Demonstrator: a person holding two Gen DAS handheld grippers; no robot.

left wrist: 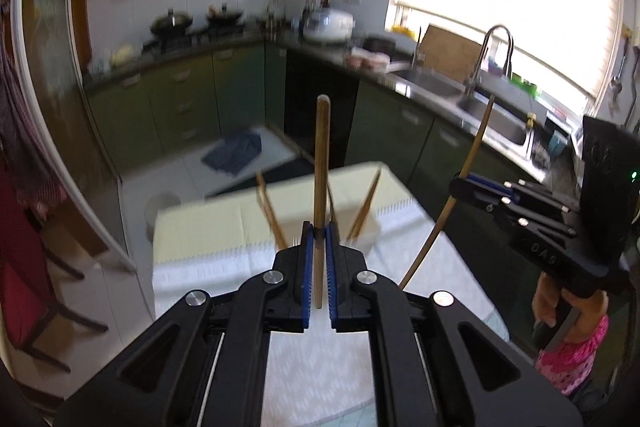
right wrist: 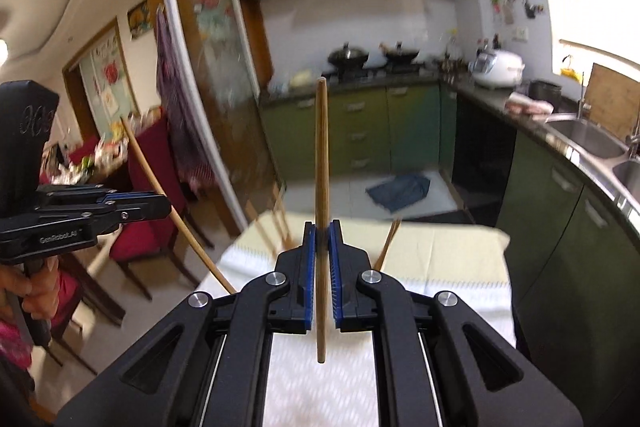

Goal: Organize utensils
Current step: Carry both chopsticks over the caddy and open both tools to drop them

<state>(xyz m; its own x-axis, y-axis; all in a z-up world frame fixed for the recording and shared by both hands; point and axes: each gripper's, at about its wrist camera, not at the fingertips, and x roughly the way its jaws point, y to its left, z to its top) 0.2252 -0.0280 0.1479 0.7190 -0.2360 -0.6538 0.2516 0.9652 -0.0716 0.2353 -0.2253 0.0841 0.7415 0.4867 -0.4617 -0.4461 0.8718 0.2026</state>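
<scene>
My left gripper (left wrist: pixel 319 239) has its jaws pressed nearly together, pinching one wooden chopstick (left wrist: pixel 321 187) that stands upright between the blue pads (left wrist: pixel 307 267), its top well above the jaws and its lower end just below them. My right gripper (right wrist: pixel 322 239) does the same: jaws almost closed, pinching a second chopstick (right wrist: pixel 322 167), also upright, with its lower end hanging a little below the pads.

Both grippers are held above the desk (left wrist: pixel 208 227), which is covered by a white cloth with a pale yellow band at its far edge. Beyond my left gripper, on the desk, more chopsticks (left wrist: pixel 272 211) lean outward from what seems to be a holder; blur hides its shape. From the left wrist view, the right gripper shows to the right of the desk, with a hand (left wrist: pixel 568 303) on its grip and a pink patterned sleeve (left wrist: pixel 572 355) below.

Past the desk's far edge, a blue cloth (right wrist: pixel 400 191) lies on the floor in front of green cabinets (right wrist: pixel 360 131). To the right of the desk a counter carries a steel sink (right wrist: pixel 588 135). To the left of the desk stands a red chair (right wrist: pixel 148 195).
</scene>
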